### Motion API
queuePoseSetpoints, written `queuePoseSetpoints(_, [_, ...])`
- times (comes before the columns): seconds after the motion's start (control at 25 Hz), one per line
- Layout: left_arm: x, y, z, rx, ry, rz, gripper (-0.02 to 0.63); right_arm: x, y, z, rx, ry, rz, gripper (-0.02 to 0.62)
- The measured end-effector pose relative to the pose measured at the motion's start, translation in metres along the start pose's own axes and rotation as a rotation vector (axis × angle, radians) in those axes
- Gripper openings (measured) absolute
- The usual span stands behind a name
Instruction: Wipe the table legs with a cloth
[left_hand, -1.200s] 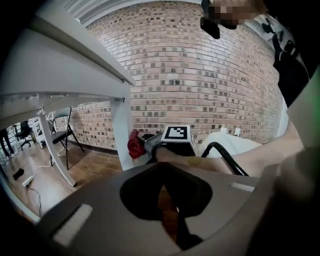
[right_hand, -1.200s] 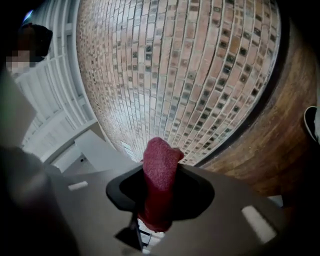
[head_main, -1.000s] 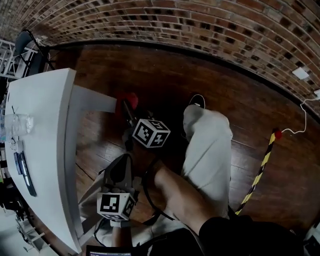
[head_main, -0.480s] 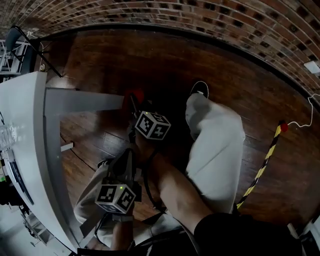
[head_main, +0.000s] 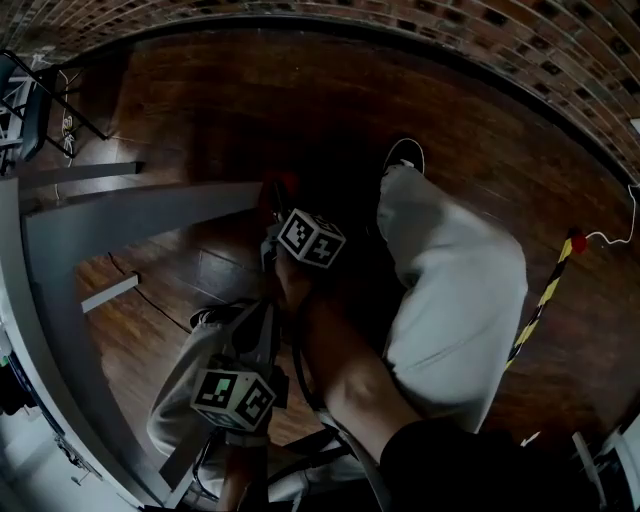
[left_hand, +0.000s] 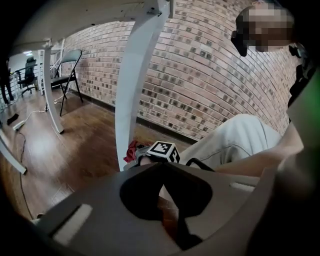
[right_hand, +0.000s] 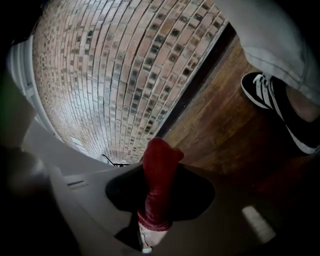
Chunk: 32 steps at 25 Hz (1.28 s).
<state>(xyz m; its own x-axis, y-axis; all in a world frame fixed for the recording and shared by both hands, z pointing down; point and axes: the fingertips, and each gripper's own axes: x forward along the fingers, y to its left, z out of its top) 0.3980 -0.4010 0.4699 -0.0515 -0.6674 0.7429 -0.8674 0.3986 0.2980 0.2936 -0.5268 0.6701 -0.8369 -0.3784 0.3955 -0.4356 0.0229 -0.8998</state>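
Head view: right tool (head_main: 276, 206) keeps cloth (head_main: 288, 184) at leg (head_main: 150, 210).

A red-brick wall (left_hand: 200, 75) is curving behind the scene, and a black skirting board (right_hand: 200, 85) is edging its foot. Dark wooden floorboards (head_main: 200, 90) are covering the room and are catching a pale sheen of light in the left gripper view. A white table leg (left_hand: 132, 85) is standing on the boards in front of the wall. A black folding chair (left_hand: 70, 65) is standing farther off near the wall. A yellow-and-black striped bar (head_main: 535, 310) with a red end is lying beside a thin white cable (head_main: 612, 232).
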Motion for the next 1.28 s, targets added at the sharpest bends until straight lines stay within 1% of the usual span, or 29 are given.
queuePoseSetpoints(0.16, [0.013, 0.012, -0.008, -0.047, 0.031, 0.012, 0.002, 0.012, -0.038, -0.011, 0.044, 0.01, -0.058, 0.107])
queuePoseSetpoints(0.28, [0.022, 0.022, -0.013, -0.074, 0.048, 0.011, 0.002, 0.023, -0.068, -0.02, 0.052, 0.029, -0.117, 0.107])
queuePoseSetpoints(0.44, [0.03, 0.026, -0.024, -0.096, 0.083, 0.013, 0.002, 0.034, -0.109, -0.038, 0.058, 0.096, -0.194, 0.107])
queuePoseSetpoints(0.52, [0.034, 0.027, -0.028, -0.1, 0.105, 0.016, 0.002, 0.038, -0.128, -0.047, 0.068, 0.136, -0.229, 0.107])
queuePoseSetpoints(0.68, [0.046, 0.027, -0.031, -0.093, 0.14, 0.003, 0.002, 0.047, -0.159, -0.052, 0.095, 0.173, -0.287, 0.107])
queuePoseSetpoints(0.76, [0.048, 0.027, -0.032, -0.087, 0.147, -0.005, 0.002, 0.054, -0.174, -0.057, 0.09, 0.227, -0.31, 0.107])
queuePoseSetpoints(0.8, [0.049, 0.027, -0.033, -0.08, 0.15, -0.01, 0.002, 0.06, -0.182, -0.057, 0.066, 0.273, -0.318, 0.107])
queuePoseSetpoints(0.88, [0.05, 0.028, -0.036, -0.063, 0.164, -0.018, 0.002, 0.072, -0.194, -0.053, -0.016, 0.376, -0.322, 0.106])
queuePoseSetpoints(0.96, [0.049, 0.031, -0.039, -0.045, 0.187, -0.022, 0.002, 0.086, -0.196, -0.045, -0.108, 0.452, -0.3, 0.106])
queuePoseSetpoints(1.0, [0.048, 0.032, -0.04, -0.04, 0.197, -0.024, 0.002, 0.093, -0.193, -0.042, -0.155, 0.483, -0.274, 0.106])
queuePoseSetpoints(1.08, [0.048, 0.034, -0.04, -0.036, 0.207, -0.029, 0.002, 0.109, -0.179, -0.04, -0.275, 0.563, -0.189, 0.106])
queuePoseSetpoints(1.2, [0.049, 0.037, -0.037, -0.024, 0.207, -0.033, 0.002, 0.125, -0.158, -0.049, -0.487, 0.751, -0.046, 0.104])
queuePoseSetpoints(1.28, [0.049, 0.038, -0.035, -0.013, 0.208, -0.032, 0.002, 0.127, -0.144, -0.053, -0.568, 0.864, 0.047, 0.103])
